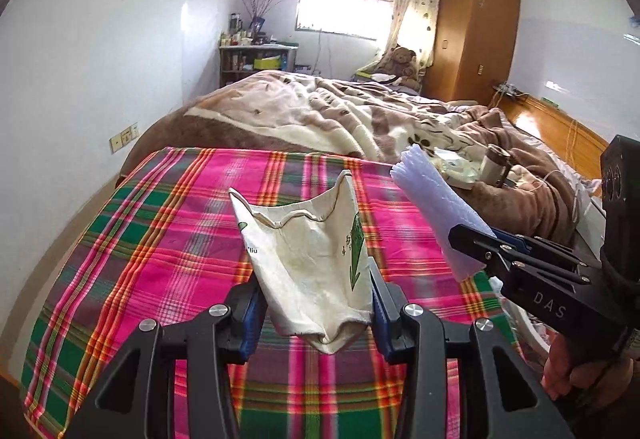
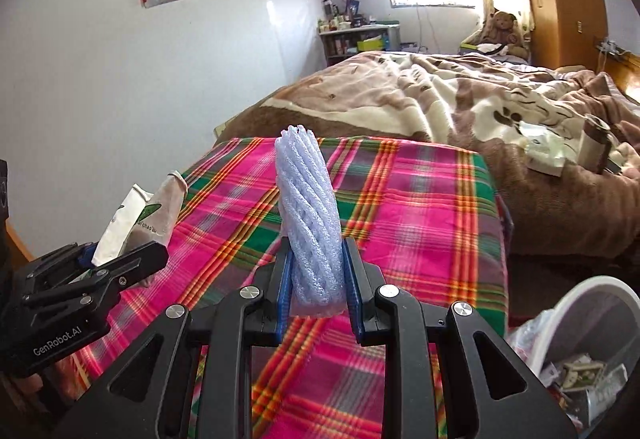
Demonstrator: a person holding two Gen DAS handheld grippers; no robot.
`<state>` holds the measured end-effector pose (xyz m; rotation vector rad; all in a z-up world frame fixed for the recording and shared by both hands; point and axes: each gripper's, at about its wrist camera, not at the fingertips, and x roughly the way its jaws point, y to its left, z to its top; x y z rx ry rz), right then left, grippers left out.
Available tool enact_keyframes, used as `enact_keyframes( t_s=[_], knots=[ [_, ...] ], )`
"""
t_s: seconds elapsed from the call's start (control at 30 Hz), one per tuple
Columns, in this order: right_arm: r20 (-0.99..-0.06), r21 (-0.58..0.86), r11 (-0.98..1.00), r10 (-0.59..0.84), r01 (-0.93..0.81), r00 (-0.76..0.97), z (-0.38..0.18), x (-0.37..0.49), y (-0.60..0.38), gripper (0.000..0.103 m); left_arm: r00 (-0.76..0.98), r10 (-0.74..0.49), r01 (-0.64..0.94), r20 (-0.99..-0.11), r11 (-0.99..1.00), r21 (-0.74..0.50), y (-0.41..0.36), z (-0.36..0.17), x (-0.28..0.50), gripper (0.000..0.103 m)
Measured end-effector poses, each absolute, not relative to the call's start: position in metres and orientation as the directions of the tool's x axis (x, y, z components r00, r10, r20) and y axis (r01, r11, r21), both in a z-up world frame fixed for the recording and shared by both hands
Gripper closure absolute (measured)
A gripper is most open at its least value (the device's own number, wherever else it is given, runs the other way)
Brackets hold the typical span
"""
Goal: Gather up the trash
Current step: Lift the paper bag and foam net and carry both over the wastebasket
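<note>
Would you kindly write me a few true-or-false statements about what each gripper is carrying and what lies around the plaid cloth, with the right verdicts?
1. The left gripper is shut on a crushed paper cup. True.
2. The right gripper holds a glass bottle. False: it is shut on a pale blue foam net sleeve.
3. The white bin at the lower right of the right wrist view is empty. False: scraps of packaging already lie inside it.
4. A teddy bear sits at the far end of the room beside the wooden wardrobe.  True.
5. The plaid cloth is blue and white. False: it is pink, green and orange.
</note>
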<state>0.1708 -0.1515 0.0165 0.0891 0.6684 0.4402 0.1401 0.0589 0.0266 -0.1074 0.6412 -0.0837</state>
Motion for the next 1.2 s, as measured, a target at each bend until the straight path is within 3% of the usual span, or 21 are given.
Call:
enact_keyframes(
  t_s=[0.6, 0.97, 1.2],
  knots=[
    [-0.516, 0.214, 0.969, 0.221, -0.125, 0.828, 0.031, 0.103, -0.257, 0.079, 0.797, -0.266, 0.263, -0.543, 0.961, -0.084, -0.051, 0.047, 0.109, 0.058],
    [-0.584, 0.153, 0.977, -0.030, 0.146, 0.811, 0.013, 0.084, -0.338, 0.079, 0.723, -0.400, 0.434, -0.563, 0.897, -0.080, -0.153, 0.038, 0.114, 0.058],
    [-0.624, 0.151, 0.962, -0.087, 0.229, 0.776, 0.002, 0.073, -0.368, 0.079, 0.672, -0.452, 0.511, -0.587, 0.856, -0.074, -0.209, 0.029, 0.118, 0.058]
  ],
)
